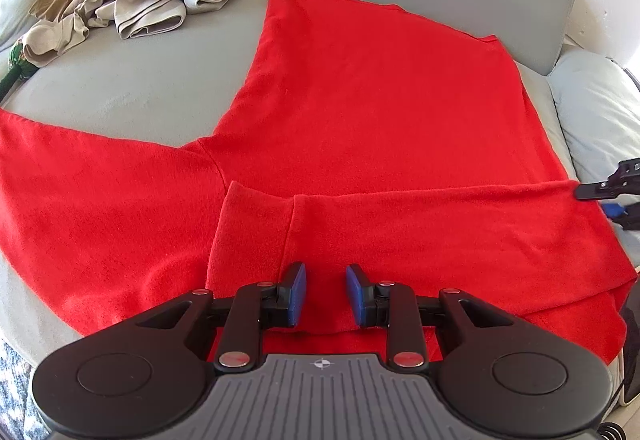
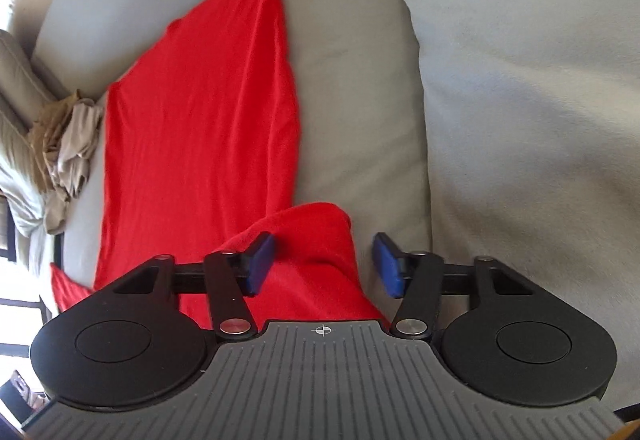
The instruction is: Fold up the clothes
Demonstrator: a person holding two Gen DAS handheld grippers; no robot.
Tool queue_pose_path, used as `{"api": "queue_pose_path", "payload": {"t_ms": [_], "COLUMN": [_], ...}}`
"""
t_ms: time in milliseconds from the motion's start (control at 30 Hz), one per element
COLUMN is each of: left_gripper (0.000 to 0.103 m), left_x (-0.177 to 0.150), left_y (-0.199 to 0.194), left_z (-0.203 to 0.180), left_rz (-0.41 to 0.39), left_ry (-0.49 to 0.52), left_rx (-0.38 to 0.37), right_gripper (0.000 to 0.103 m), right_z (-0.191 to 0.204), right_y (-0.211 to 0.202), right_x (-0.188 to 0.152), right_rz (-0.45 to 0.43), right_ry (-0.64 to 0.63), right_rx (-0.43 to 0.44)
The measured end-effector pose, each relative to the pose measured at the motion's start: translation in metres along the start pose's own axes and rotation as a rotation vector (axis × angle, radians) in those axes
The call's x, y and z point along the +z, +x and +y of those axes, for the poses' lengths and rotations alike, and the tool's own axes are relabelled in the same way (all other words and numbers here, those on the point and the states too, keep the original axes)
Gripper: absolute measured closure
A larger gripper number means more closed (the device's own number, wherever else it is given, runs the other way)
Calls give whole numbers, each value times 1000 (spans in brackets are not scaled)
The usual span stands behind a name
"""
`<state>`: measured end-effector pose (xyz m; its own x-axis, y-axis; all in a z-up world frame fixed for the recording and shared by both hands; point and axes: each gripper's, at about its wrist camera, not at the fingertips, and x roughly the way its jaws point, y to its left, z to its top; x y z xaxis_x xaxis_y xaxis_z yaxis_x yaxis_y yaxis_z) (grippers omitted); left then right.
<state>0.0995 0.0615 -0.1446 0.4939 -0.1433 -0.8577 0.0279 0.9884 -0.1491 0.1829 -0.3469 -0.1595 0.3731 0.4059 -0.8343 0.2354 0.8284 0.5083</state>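
Over fuzzy red sweater (image 1: 360, 112), left gripper (image 1: 326, 294) narrowly parted, right gripper (image 2: 324, 264) wide

One red garment (image 1: 360, 112) on sofa (image 1: 132, 96); one clothes pile (image 1: 120, 0) behind; two grippers: left (image 1: 326, 296), right (image 2: 324, 264).

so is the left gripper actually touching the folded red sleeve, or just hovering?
Cannot tell. In the left wrist view the left gripper stands open over the red sleeve, red cloth showing in the gap, but that angle shows no plain contact or clearance at the pads.
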Motion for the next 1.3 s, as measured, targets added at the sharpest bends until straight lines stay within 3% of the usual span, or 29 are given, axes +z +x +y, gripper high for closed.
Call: {"api": "queue_pose_path", "payload": {"t_ms": [33,133,233,267,367,467,567,667,733,833,867,933,1000,1133,1200,1300], "left_gripper": [75,75,75,75,75,75,75,75,75,75,76,76,75,72,74,74], "left_x": [0,0,-1,-1,-2,-2,-3,-3,-3,-4,-4,-6,-8,-9,-13,-32], "left_y": [0,1,1,1,1,1,1,1,1,-1,-3,-15,-28,-37,-30,-26], "left_z": [1,3,1,1,1,0,0,0,1,-1,-3,-6,-8,-20,-28,-38], "left_rz": [0,-2,-8,-9,-12,-12,-13,-13,-13,-14,-12,-15,-30,-85,-36,22], "left_ry": [-5,-14,-4,-2,-2,-2,0,1,3,14,23,15,4,47,79,148], "left_rx": [-4,-14,-10,-9,-8,-5,-3,-4,-6,0,4,-32,-78,-53,-67,-63], "right_gripper": [91,91,80,78,77,50,51,57,56,55,53,45,43,44,50,50], "right_z": [1,11,9,4,-9,-10,-6,4,8,23,28,38,52,86,105,122], "right_y": [0,-14,-36,-41,-38,-22,-16,-19,-24,-45,-54,-70,-72,-61,-44,-23], "right_x": [1,-6,-10,-9,-4,-7,-18,-26,-32,-39,-43,-54,-69,-97,-112,-142], "right_rz": [-24,-168,-325,-328,-211,-66,14,44,70,1,-27,-62,-79,-104,-101,-36], "right_ry": [-14,-110,-128,-107,-49,-64,-160,-246,-273,-308,-315,-303,-298,-311,-354,-441], "right_rx": [25,21,-66,-66,12,13,-18,-130,-219,-322,-319,-259,-228,-173,-177,-209]}}
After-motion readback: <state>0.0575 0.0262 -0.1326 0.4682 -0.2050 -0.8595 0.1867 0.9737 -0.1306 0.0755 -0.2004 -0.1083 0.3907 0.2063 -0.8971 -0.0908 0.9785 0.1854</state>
